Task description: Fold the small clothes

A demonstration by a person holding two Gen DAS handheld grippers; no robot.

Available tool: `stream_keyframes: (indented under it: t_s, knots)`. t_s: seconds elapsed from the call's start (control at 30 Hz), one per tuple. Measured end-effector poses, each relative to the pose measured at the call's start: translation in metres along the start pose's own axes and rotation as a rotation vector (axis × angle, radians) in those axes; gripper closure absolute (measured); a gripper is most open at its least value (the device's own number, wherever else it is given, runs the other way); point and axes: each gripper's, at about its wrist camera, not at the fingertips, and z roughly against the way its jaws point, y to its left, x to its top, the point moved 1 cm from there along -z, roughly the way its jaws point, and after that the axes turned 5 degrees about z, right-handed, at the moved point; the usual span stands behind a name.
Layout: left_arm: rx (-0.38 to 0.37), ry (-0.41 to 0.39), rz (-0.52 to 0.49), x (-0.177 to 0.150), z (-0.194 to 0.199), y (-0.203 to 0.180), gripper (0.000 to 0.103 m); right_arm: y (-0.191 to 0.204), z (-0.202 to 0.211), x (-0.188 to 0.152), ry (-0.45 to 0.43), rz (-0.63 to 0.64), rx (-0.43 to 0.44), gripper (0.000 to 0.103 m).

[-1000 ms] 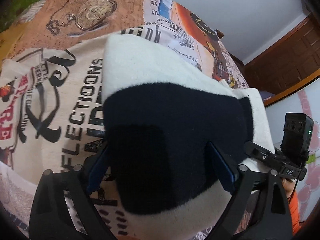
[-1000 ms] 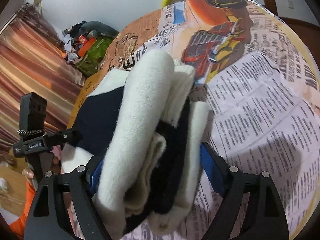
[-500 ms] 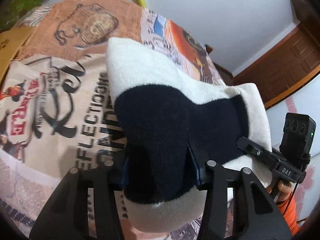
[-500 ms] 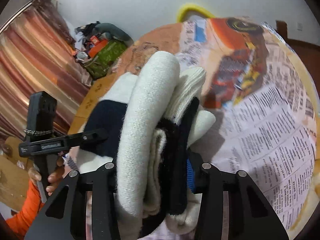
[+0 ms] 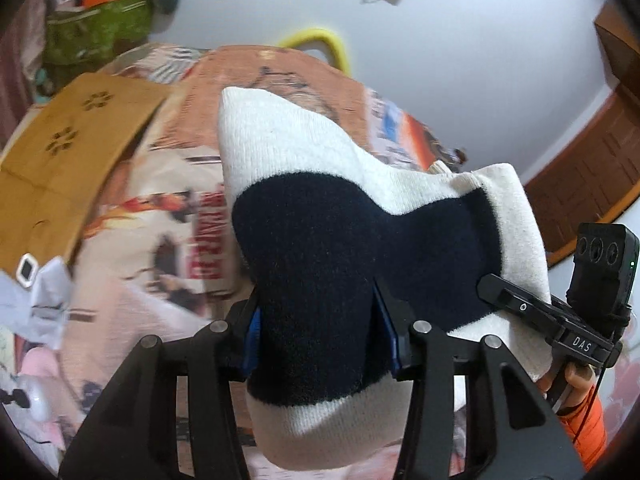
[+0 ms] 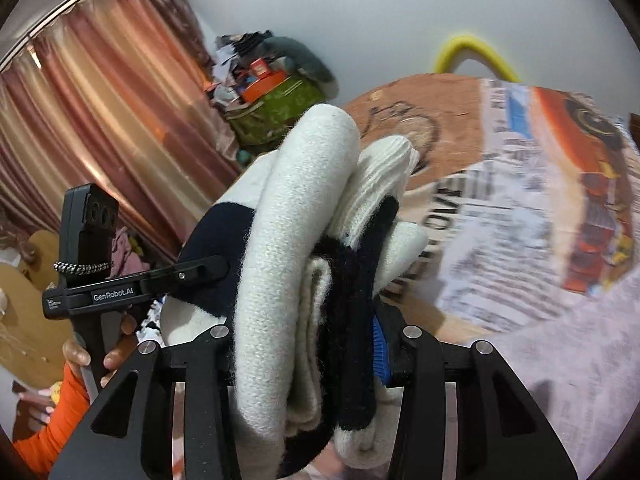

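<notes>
Holding a folded cream-and-navy knitted garment [image 5: 360,248] clear of the bed between us, we note both tools clamped on it. Left hand-held gripper [image 5: 318,330]: blue pads pressed into the navy band at the bundle's near end, cream cuff hanging below at 6 o'clock. Right hand-held gripper [image 6: 304,344]: clenched on the stacked layers seen edge-on, cream roll at 9 o'clock of the grip, navy strip at 3 o'clock. In the left view, the right tool [image 5: 560,320] grips the garment's far edge at 4 o'clock; an orange sleeve [image 5: 584,432] shows beneath it. Newspaper-print bedspread [image 6: 520,220] lies behind and below the bundle. Striped copper curtain [image 6: 100,128] at 10 o'clock in the right view; tan cardboard box [image 5: 68,152] at 9 o'clock in the left.
</notes>
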Motion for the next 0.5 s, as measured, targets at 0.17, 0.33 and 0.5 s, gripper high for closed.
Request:
stream_keyframes:
  t_s: [0.17,0.33,0.5]
  knots:
    - [0.035,0.050,0.067,-0.009,-0.023,0.048,0.056,0.001,-0.052,-0.008,0.111,-0.032,0.018,0.063]
    - [0.044,0.095,0.091,-0.026,-0.055,0.073,0.050,-0.014,-0.085,-0.029,0.223,-0.016,-0.071,0.057]
    - [0.103,0.064,0.005,-0.023,-0.044,0.061,0.049,-0.005,-0.069,-0.027,0.227,0.046,-0.130,0.049]
